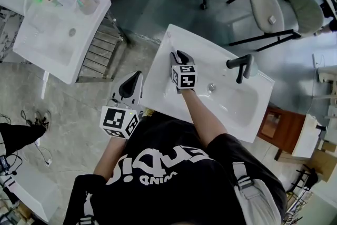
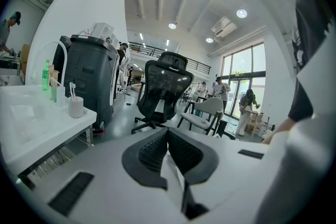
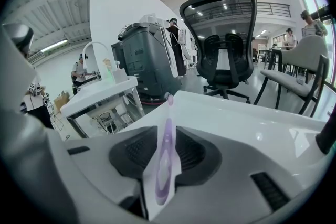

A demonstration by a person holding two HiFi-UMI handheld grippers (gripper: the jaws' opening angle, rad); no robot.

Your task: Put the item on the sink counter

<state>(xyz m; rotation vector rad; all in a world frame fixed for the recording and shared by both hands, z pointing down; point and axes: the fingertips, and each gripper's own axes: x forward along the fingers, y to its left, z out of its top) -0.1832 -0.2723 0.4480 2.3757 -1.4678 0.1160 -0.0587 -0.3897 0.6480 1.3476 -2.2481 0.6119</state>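
Clamping a slim purple item (image 3: 164, 165) in the right gripper (image 3: 167, 132) over the sink counter (image 1: 206, 53); holding the left gripper (image 2: 168, 136) closed on nothing, beside it.

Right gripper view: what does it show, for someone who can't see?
The right tongs are shut on a slim purple item, held above the white sink counter. Behind stand a black office chair and a grey machine.
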